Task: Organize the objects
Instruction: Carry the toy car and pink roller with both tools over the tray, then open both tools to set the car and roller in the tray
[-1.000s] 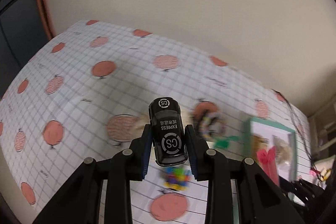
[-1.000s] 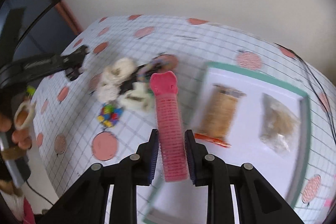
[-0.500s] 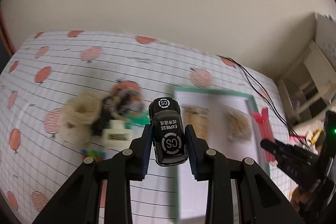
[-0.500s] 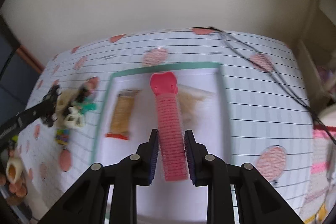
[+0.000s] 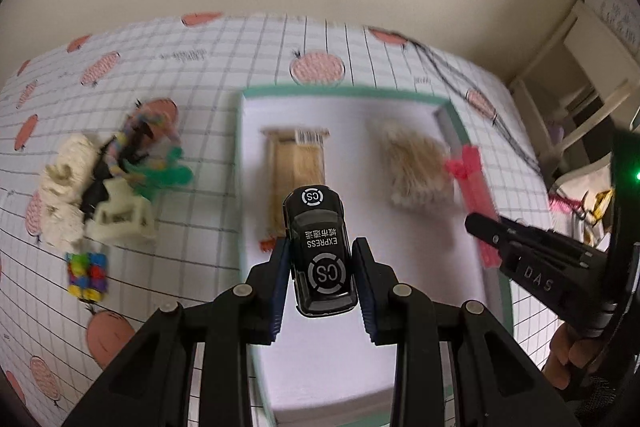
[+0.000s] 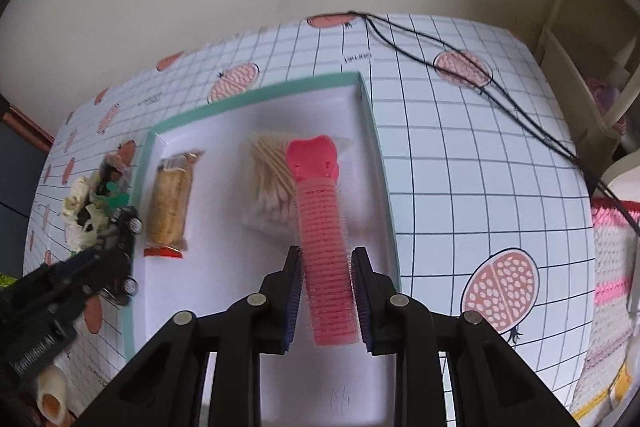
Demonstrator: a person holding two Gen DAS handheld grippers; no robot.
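Note:
My left gripper [image 5: 320,267] is shut on a black toy car [image 5: 320,247] marked "EXPRESS", held above the white tray with a green rim [image 5: 340,93]. My right gripper [image 6: 326,283] is shut on a pink hair roller clip [image 6: 324,227], hovering over the same tray's [image 6: 256,95] right half. Inside the tray lie a biscuit packet [image 6: 168,199] and a bag of cotton swabs [image 6: 268,183]. In the left wrist view the right gripper with the pink clip [image 5: 474,187] shows near the tray's right rim.
Left of the tray sits a pile of small items: cream fuzzy pieces [image 5: 66,187], a cream clip [image 5: 120,223], a green piece [image 5: 168,175] and a colourful bead block [image 5: 86,275]. A black cable [image 6: 460,55] crosses the gridded tablecloth. A knitted pink cloth [image 6: 612,267] lies at right.
Both grippers have swung toward the tray, still holding the car and the pink clip. The tray now sits under them and larger in both views; the pile has shifted left.

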